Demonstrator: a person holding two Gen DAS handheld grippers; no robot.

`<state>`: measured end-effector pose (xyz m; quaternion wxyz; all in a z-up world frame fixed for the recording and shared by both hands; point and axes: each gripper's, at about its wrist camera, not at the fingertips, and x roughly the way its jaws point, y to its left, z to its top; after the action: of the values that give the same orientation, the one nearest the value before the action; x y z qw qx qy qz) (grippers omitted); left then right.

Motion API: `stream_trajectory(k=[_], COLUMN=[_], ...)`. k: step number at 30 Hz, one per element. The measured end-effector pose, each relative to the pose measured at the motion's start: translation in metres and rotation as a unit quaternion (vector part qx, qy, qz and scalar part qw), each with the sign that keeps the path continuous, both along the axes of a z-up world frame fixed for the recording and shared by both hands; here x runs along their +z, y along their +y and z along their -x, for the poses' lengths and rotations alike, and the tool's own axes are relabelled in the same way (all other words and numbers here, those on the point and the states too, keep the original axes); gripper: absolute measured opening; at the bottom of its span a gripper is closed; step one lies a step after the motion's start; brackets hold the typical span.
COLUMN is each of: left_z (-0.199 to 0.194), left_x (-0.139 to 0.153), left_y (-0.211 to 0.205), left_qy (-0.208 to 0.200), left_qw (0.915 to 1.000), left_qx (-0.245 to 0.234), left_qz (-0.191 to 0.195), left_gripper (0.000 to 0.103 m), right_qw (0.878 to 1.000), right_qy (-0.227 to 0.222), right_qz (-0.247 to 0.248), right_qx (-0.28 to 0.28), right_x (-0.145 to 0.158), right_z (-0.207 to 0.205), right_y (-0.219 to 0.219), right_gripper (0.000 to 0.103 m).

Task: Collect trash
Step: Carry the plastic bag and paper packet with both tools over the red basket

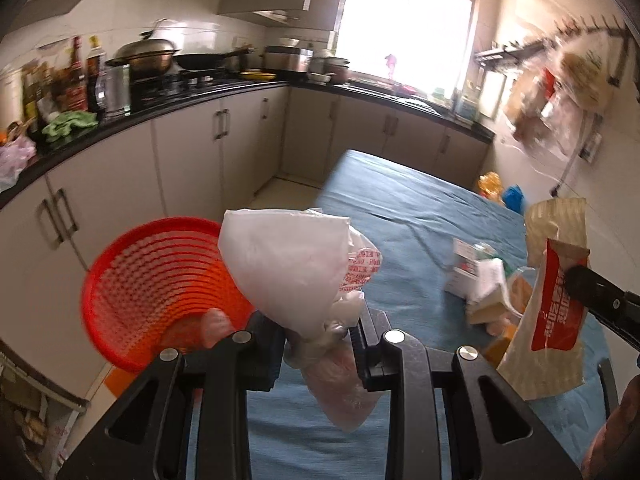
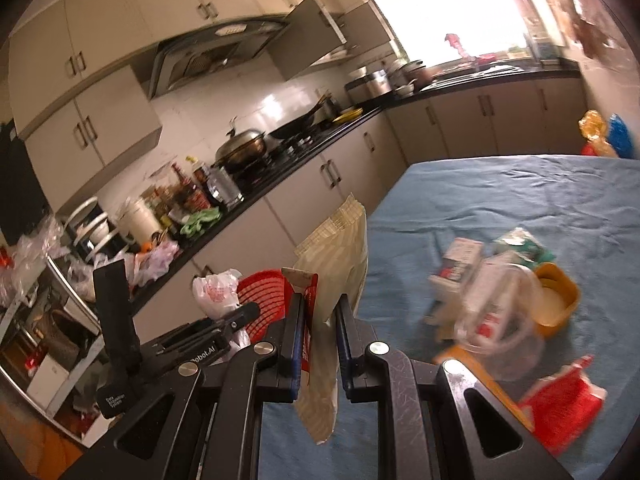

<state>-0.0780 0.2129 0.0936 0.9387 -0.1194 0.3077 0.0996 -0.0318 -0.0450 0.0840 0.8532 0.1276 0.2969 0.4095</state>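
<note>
A kitchen: pale cabinets (image 1: pixel 188 148) under a black counter (image 1: pixel 224 90) run along the left and far walls. A bright window (image 1: pixel 404 24) glares far off. White tiles (image 2: pixel 240 104) back the hood (image 2: pixel 216 52). A blue cloth (image 1: pixel 404 208) covers the surface.

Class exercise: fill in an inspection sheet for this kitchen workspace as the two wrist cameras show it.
Surface: table under a wrinkled blue cloth.
Job's things: crumpled white plastic bag; beige-and-red paper packet; round red slatted plastic basket beside the table.
Clutter: heap of cartons and wrappers; yellow tub.
Grippers: left gripper shut on the bag; right gripper shut on the packet.
Cables: nothing seen.
Surroundings: black counter, pots, bottles, bright window.
</note>
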Motion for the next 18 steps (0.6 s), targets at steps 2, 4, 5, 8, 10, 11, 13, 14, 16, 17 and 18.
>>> stream_trajectory(k=[2, 4, 5, 8, 10, 11, 13, 14, 16, 17, 18], left_z=[0.004, 0.007, 0.009, 0.01, 0.008, 0.007, 0.005, 0.002, -0.001, -0.003, -0.005], left_x=[0.0, -0.001, -0.002, -0.008, -0.014, -0.018, -0.025, -0.031, -0.037, -0.04, -0.043], left_y=[0.021, 0.041, 0.052, 0.083, 0.1, 0.106, 0.118, 0.125, 0.131, 0.135, 0.138], left_qy=[0.003, 0.007, 0.008, 0.017, 0.023, 0.026, 0.035, 0.04, 0.047, 0.05, 0.052], left_qw=[0.9999, 0.9997, 0.9994, 0.9983, 0.9974, 0.997, 0.9959, 0.9953, 0.9945, 0.9941, 0.9938], left_qx=[0.013, 0.025, 0.034, 0.055, 0.064, 0.067, 0.076, 0.08, 0.083, 0.086, 0.087], left_qz=[0.002, 0.003, 0.004, 0.013, 0.023, 0.027, 0.033, 0.038, 0.042, 0.044, 0.045], left_gripper=[0.027, 0.027, 0.027, 0.027, 0.027, 0.027, 0.027, 0.027, 0.027, 0.027, 0.027], right_qw=[1.0, 1.0, 0.999, 0.998, 0.997, 0.996, 0.995, 0.994, 0.993, 0.992, 0.992], right_qy=[0.003, 0.005, 0.008, 0.019, 0.023, 0.025, 0.032, 0.032, 0.032, 0.034, 0.035], right_qz=[0.007, 0.012, 0.016, 0.023, 0.031, 0.036, 0.043, 0.05, 0.056, 0.059, 0.063], right_qx=[0.012, 0.025, 0.032, 0.053, 0.066, 0.072, 0.087, 0.093, 0.099, 0.103, 0.104], right_x=[0.002, 0.004, 0.005, 0.006, 0.005, 0.005, 0.001, -0.002, -0.006, -0.008, -0.011], right_z=[-0.002, -0.005, -0.008, -0.015, -0.02, -0.023, -0.028, -0.03, -0.033, -0.036, -0.039], right_y=[0.018, 0.038, 0.052, 0.085, 0.109, 0.121, 0.146, 0.161, 0.179, 0.189, 0.198], right_gripper=[0.016, 0.016, 0.016, 0.016, 0.016, 0.016, 0.016, 0.016, 0.016, 0.016, 0.016])
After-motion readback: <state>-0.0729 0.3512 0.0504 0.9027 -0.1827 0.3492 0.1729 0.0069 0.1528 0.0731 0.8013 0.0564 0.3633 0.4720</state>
